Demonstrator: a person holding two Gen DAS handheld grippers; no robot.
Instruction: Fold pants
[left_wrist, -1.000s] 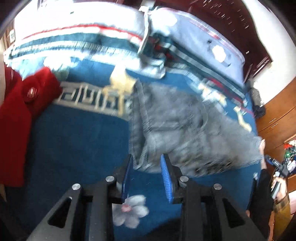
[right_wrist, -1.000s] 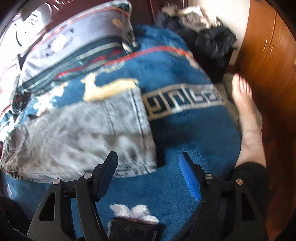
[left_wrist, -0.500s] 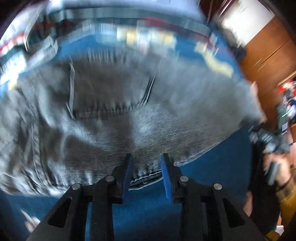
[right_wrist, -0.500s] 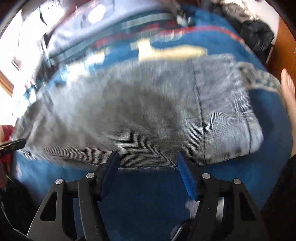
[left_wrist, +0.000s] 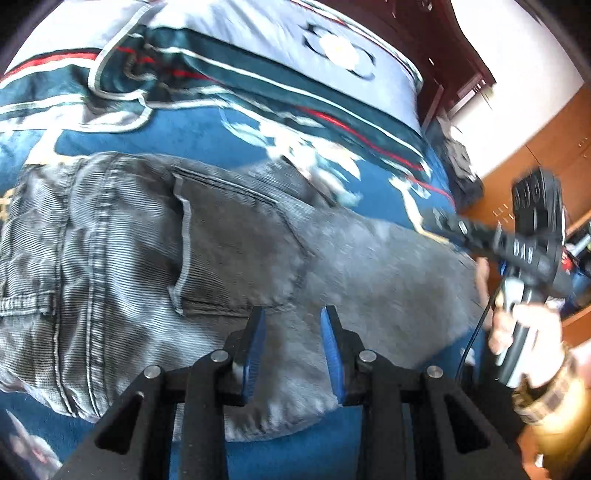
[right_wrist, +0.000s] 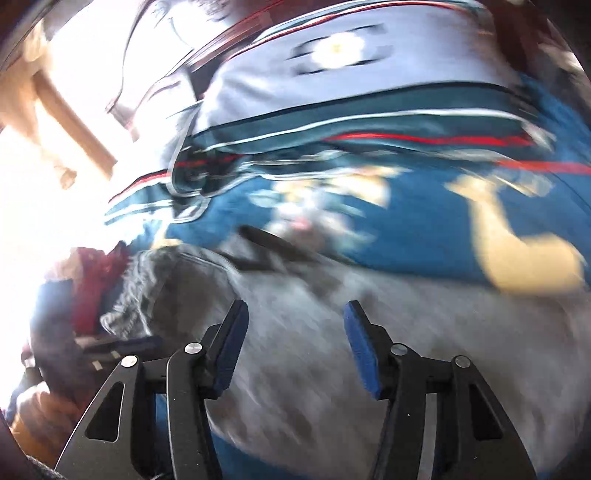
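Covering nearly the whole frame in both views, the bed (left_wrist: 207, 140) carries a plush blue blanket with striped pillows along the top of the picture, and the grey pants (left_wrist: 229, 258) lie flat across its middle, waistband and seams toward the left of the left wrist view, the leg running off toward the right. Judging by the ribbed weave and thick double-stitched seams, these are denim or corduroy: fairly heavy, limp yet with enough body to hold a crease, not slippery, and in no way fragile. On the soft blanket the cloth will likely drag and bunch rather than slide, so lifting an edge should work better than pushing it. The near hem at the bottom of the frame and the stout side seam look like the firmest places to pinch; the back pocket (left_wrist: 236, 243) in mid-frame is only a single loose layer. Hovering over the near edge, the left tongs (left_wrist: 291, 349) stand narrowly parted with nothing between them. Blurred in their own view, the right tongs (right_wrist: 291, 339) are spread wide above the grey cloth, also empty.
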